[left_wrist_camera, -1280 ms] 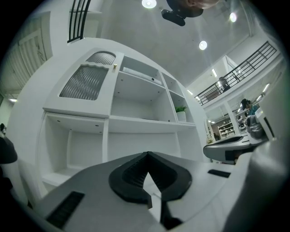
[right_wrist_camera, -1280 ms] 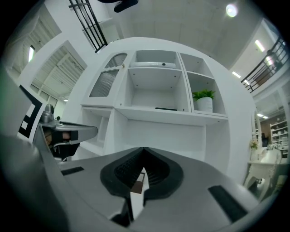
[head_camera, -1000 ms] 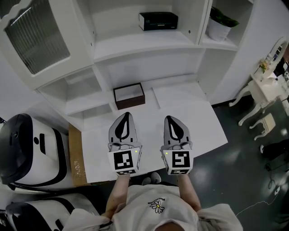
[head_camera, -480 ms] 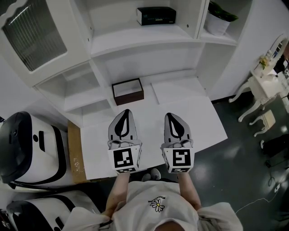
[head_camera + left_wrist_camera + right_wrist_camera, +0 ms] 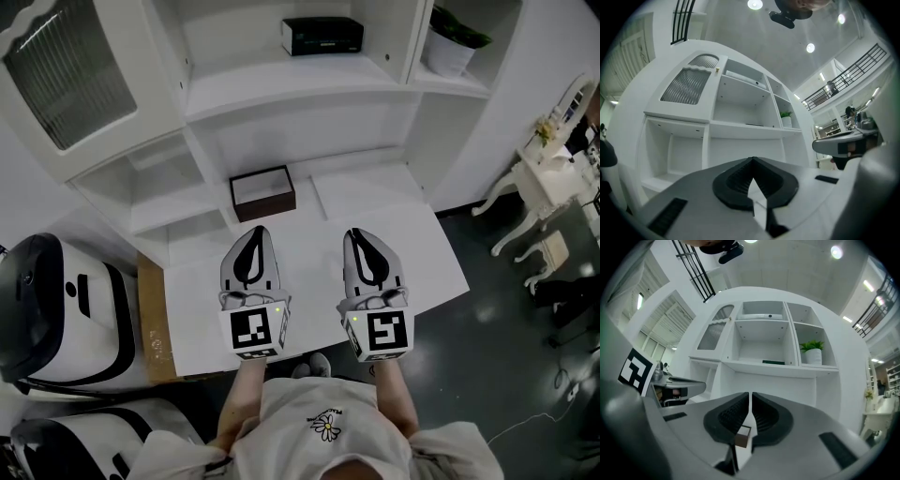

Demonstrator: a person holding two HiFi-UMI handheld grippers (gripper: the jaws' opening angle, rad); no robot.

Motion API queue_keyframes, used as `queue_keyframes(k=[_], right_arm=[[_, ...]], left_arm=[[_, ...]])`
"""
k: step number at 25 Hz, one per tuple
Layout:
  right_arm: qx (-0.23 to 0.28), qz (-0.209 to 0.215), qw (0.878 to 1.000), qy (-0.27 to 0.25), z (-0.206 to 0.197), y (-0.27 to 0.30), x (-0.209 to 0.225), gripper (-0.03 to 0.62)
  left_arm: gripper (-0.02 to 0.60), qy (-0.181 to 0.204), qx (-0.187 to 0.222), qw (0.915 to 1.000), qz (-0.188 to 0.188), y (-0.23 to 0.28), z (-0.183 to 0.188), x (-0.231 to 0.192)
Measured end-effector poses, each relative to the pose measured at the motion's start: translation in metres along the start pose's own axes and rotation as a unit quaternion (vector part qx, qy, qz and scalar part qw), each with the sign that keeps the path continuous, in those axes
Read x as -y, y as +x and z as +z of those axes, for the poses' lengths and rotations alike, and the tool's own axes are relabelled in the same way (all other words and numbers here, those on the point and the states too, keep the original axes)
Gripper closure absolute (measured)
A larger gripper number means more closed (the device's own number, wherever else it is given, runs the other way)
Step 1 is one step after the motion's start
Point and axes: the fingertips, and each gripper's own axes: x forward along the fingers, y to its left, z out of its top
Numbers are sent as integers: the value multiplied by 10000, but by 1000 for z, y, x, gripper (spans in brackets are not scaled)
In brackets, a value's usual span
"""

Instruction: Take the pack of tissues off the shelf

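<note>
The pack of tissues (image 5: 322, 36) is a dark, flat box on the upper middle shelf of the white cabinet (image 5: 281, 89). It also shows as a dark strip (image 5: 773, 362) in the right gripper view. Both grippers hover side by side over the white desk top (image 5: 309, 248), well below and in front of the pack. My left gripper (image 5: 254, 232) is shut with nothing in it. My right gripper (image 5: 357, 233) is shut and empty too. Its closed tips (image 5: 750, 397) point at the shelf.
A brown open box (image 5: 262, 193) sits on the desk just ahead of the left gripper. A potted plant (image 5: 450, 47) stands in the upper right compartment. Black-and-white machines (image 5: 56, 309) stand at the left, and a small white table (image 5: 544, 178) at the right.
The head view has drifted slightly, so the cabinet sits a little further left. Both grippers stay shut, side by side, in nearly the same place.
</note>
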Motion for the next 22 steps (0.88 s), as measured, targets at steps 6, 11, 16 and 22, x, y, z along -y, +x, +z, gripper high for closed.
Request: queue_keyframes(k=[6, 11, 16, 22], right_arm=[[354, -37, 9992, -194, 35, 11, 19, 585], [518, -50, 9982, -286, 55, 16, 32, 536], [652, -6, 9974, -300, 68, 22, 37, 491], [881, 319, 9938, -605, 88, 35, 27, 421]], left_arm=[[583, 0, 18, 10000, 41, 4, 2, -5], [583, 25, 50, 10000, 57, 6, 6, -8], [583, 74, 75, 9999, 93, 9, 11, -11], [583, 223, -44, 9997, 105, 14, 9, -8]])
